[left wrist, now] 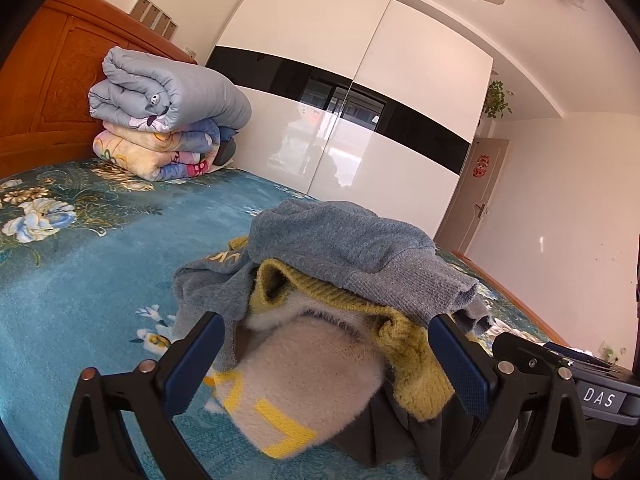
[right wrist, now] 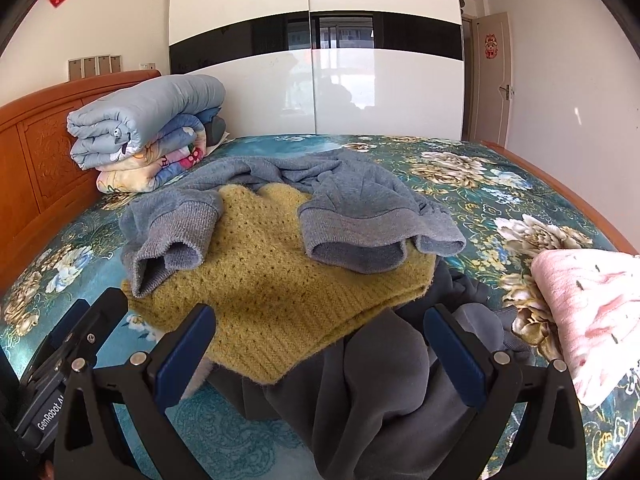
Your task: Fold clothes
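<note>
From where I sit, the bed (right wrist: 280, 440) fills both views, its teal flowered cover carrying everything. Far beyond my jaws, against the headboard (right wrist: 36, 160), sits a stack of folded quilts (right wrist: 148, 128), and off to the right of my right jaws lies a folded pink towel (right wrist: 592, 320). Neither needs touching.

The heap of clothes is the job. Straight ahead of the right gripper (right wrist: 320, 356) a grey sweater (right wrist: 360, 200) sprawls over a mustard knit sweater (right wrist: 272, 288), whose hem lies between and just past those jaws; a dark grey garment (right wrist: 380, 400) runs underneath, directly between the fingers. The left gripper (left wrist: 326, 364) faces the same pile from the side: a fluffy cream sweater with yellow lettering (left wrist: 304, 384) lies between its jaws, with the mustard knit and grey sweater draped just beyond.

Both sets of jaws stand as wide as they go and hold nothing; cloth lies between the pads, but they are not pressing on it.

My worry is the layering. If I close either gripper where it sits, I judge it would pinch two garments at once, the mustard hem with the dark grey one on the right, the cream with the mustard on the left, and lifting would drag the whole tangle. The loose knits could also snag on a finger edge. I would single out the top grey sweater first.
</note>
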{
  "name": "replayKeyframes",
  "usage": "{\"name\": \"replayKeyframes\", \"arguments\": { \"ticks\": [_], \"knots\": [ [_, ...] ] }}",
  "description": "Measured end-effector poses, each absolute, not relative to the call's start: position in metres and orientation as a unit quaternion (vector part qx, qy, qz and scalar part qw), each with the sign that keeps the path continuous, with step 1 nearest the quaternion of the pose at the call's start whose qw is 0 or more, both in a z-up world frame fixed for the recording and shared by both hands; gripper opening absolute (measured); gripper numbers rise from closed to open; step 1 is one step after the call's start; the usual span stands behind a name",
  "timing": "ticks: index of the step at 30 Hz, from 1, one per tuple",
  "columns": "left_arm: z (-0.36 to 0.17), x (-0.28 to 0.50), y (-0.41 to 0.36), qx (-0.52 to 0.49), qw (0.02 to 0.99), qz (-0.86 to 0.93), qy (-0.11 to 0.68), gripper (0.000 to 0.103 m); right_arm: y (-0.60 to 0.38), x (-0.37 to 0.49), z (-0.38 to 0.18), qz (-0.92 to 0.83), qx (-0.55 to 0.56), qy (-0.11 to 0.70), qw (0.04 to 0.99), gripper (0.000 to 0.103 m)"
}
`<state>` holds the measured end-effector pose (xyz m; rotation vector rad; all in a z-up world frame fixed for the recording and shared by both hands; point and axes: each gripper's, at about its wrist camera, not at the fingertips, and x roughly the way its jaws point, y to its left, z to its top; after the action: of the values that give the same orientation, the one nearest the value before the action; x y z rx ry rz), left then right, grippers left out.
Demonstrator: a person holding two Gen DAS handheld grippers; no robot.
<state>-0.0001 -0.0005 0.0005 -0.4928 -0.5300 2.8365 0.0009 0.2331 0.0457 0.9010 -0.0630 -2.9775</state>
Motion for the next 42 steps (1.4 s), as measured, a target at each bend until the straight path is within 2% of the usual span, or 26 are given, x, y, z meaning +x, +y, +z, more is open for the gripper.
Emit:
{"name": "replayKeyframes", "arguments": {
  "ticks": [26, 36, 38, 39, 40, 41, 42],
  "knots": [
    [-0.001, 0.001, -0.004, -0.167, 0.114, 0.963, -0.180, 0.103, 0.237, -0.013, 0.059, -0.958, 0.285, -0.013, 0.018, 0.103],
    [0.002, 0.003, -0.016, -0.159, 0.111, 0.960, -0.203, 0.103, 0.231, -0.109, 0.070, -0.952, 0.306, 0.009, -0.028, 0.102],
    [0.002, 0.004, -0.017, -0.157, 0.110, 0.960, -0.205, 0.103, 0.224, -0.124, 0.064, -0.946, 0.322, 0.019, -0.030, 0.091],
    [0.002, 0.004, -0.018, -0.155, 0.111, 0.960, -0.207, 0.103, 0.222, -0.132, 0.058, -0.941, 0.336, 0.026, -0.036, 0.075],
    [0.003, 0.004, -0.018, -0.154, 0.112, 0.959, -0.209, 0.103, 0.222, -0.139, 0.051, -0.934, 0.353, 0.029, -0.043, 0.055],
    [0.003, 0.004, -0.019, -0.153, 0.112, 0.959, -0.209, 0.103, 0.224, -0.142, 0.046, -0.930, 0.364, 0.018, -0.041, 0.047],
    [0.003, 0.004, -0.019, -0.150, 0.114, 0.958, -0.214, 0.103, 0.228, -0.143, 0.043, -0.928, 0.371, 0.000, -0.034, 0.025]
  ]
}}
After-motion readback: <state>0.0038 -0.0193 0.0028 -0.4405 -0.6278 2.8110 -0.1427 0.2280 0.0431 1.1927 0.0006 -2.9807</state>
